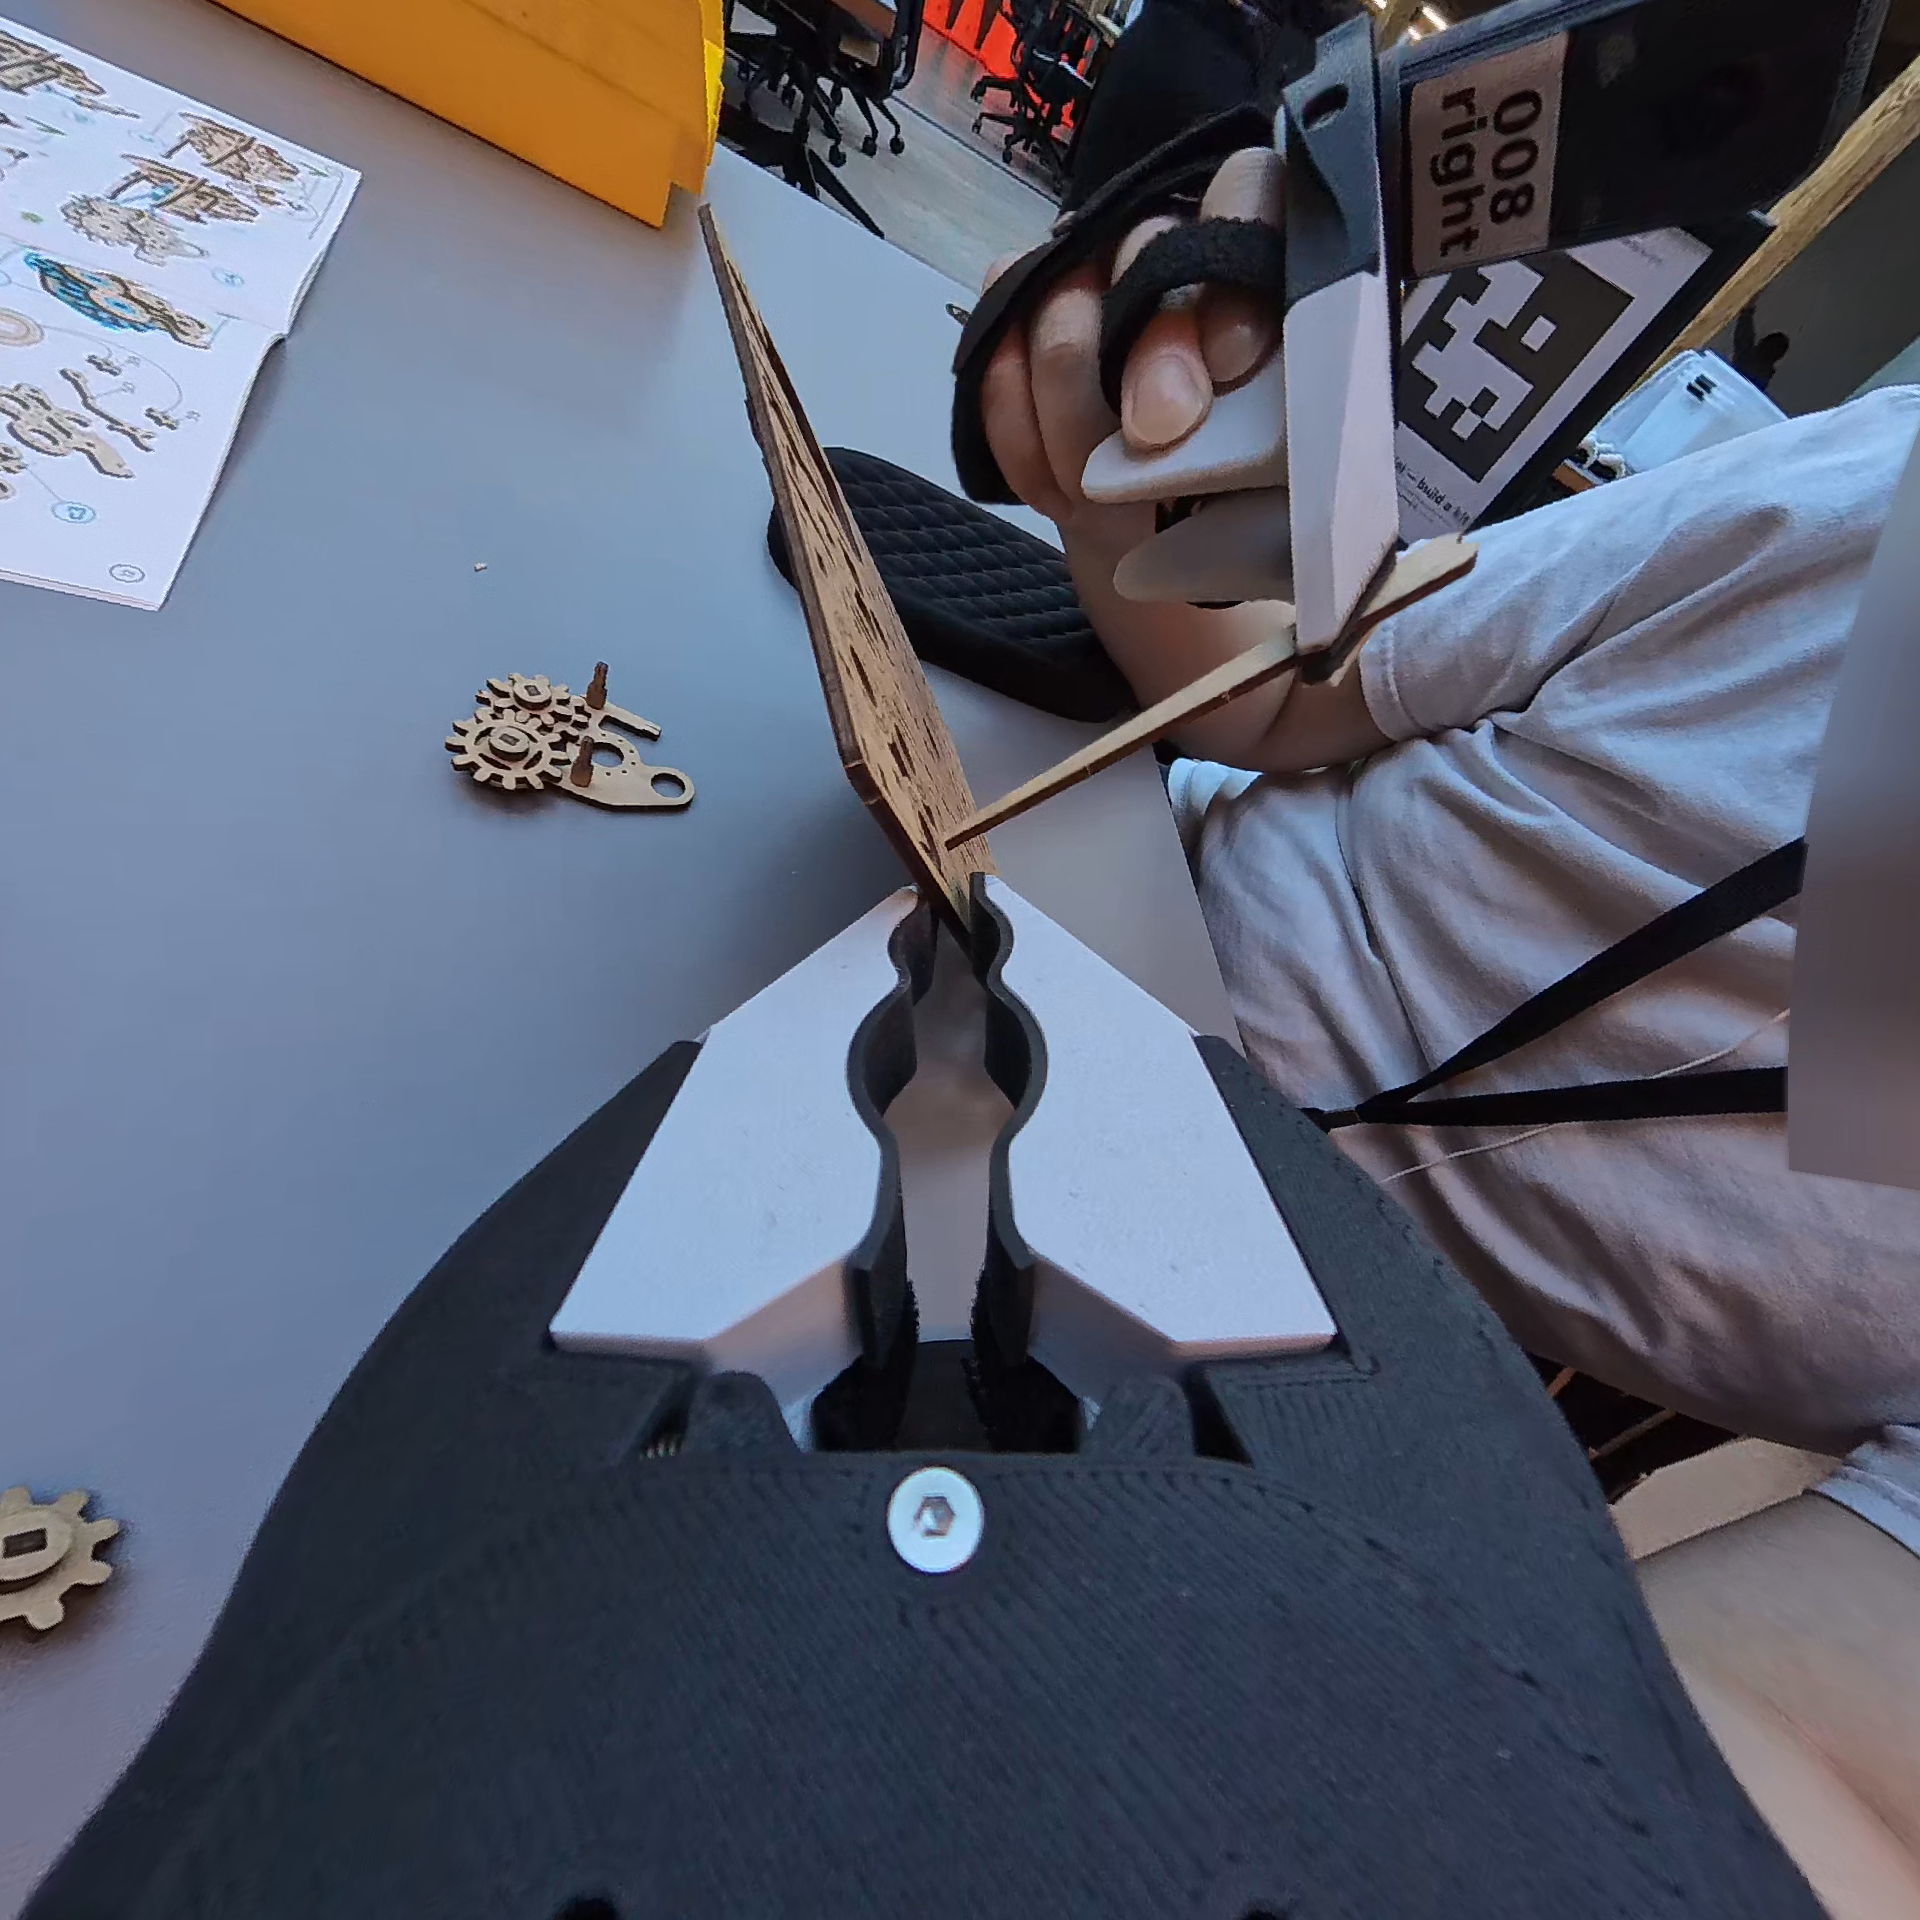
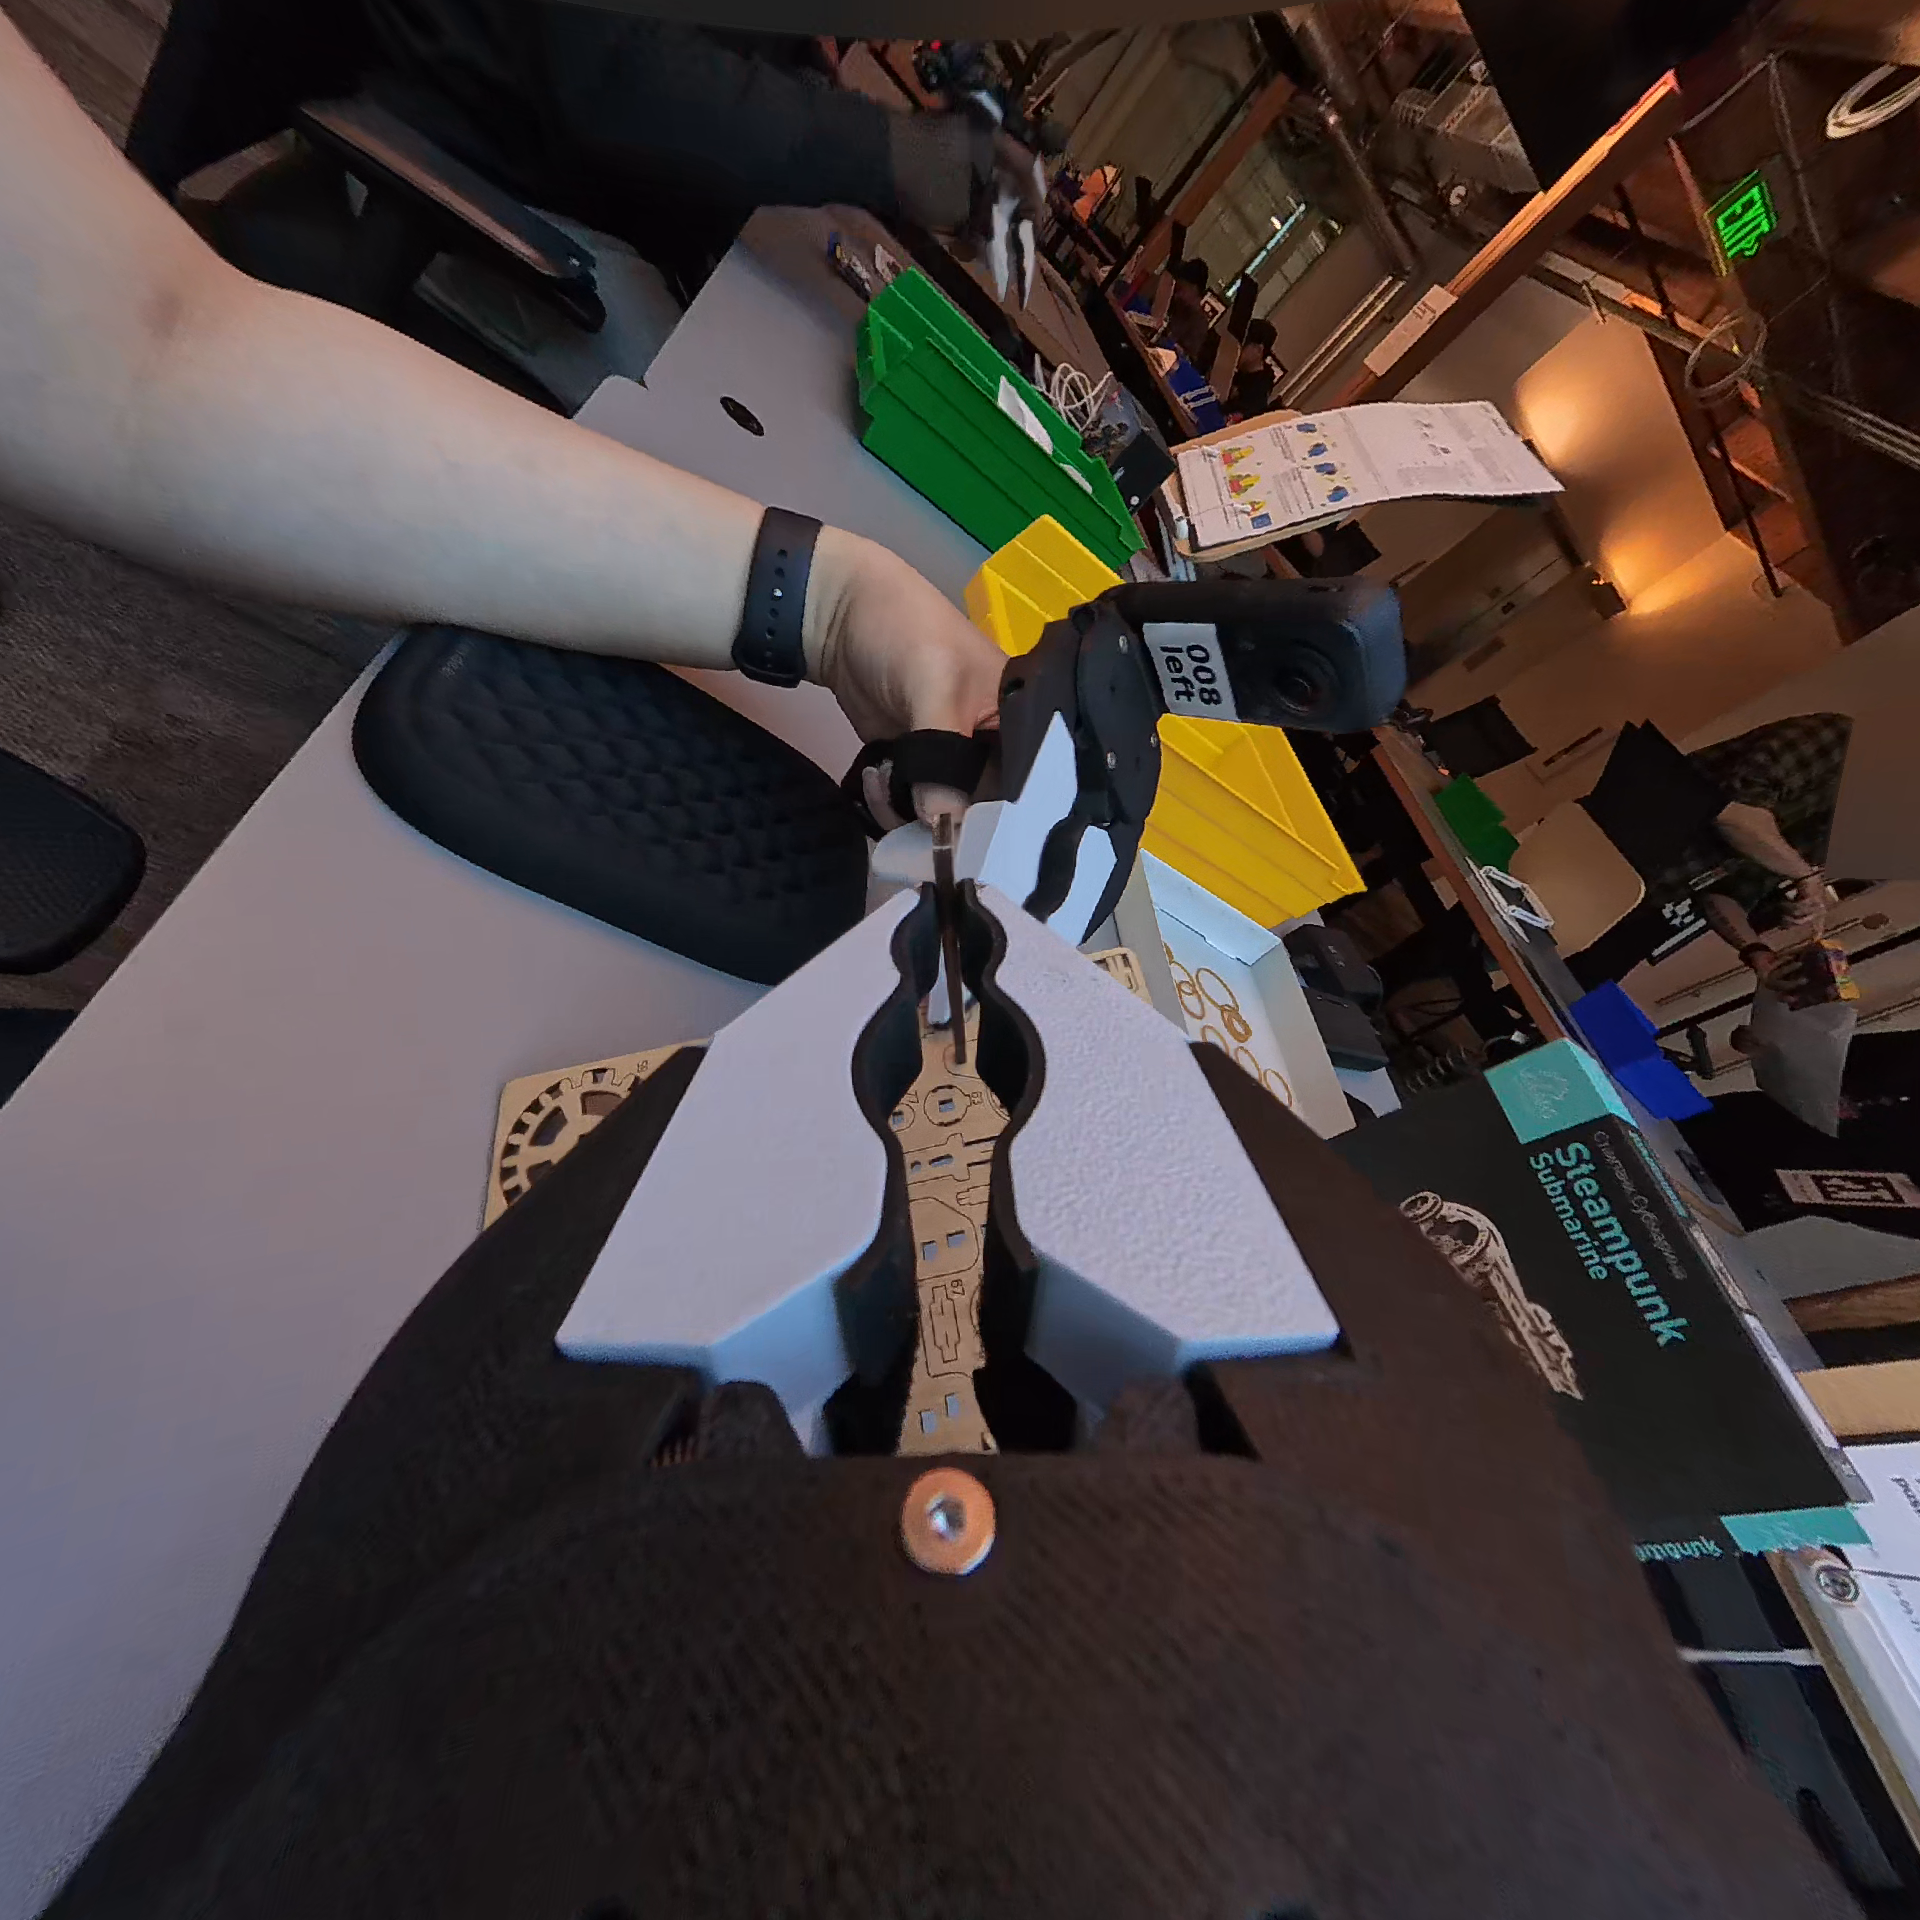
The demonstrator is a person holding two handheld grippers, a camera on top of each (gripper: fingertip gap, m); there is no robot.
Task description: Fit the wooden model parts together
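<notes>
My left gripper (image 1: 951, 906) is shut on the bottom corner of a thin laser-cut wooden sheet (image 1: 831, 540), held edge-on and rising away from me. My right gripper (image 1: 1317, 652) is shut on a slim wooden stick (image 1: 1143, 727) whose tip touches the sheet's face just above the left fingertips. In the right wrist view the right gripper (image 2: 945, 902) pinches the stick (image 2: 943, 862) edge-on. The sheet (image 2: 940, 1195) shows through the finger gap, with the left gripper (image 2: 1075, 925) just beyond.
A gear assembly (image 1: 566, 743) and a loose gear (image 1: 42, 1553) lie on the grey table (image 1: 312, 935). An instruction booklet (image 1: 135, 291) and a yellow bin (image 1: 499, 83) sit farther off. A black padded rest (image 1: 966, 571) lies near the table edge. The kit box (image 2: 1621, 1247) is at the right. The left gripper's tips are roughly 7 cm from the right gripper's. My left gripper is the nearer one to the loose gear (image 1: 42, 1553): about 15 cm, against 25 cm.
</notes>
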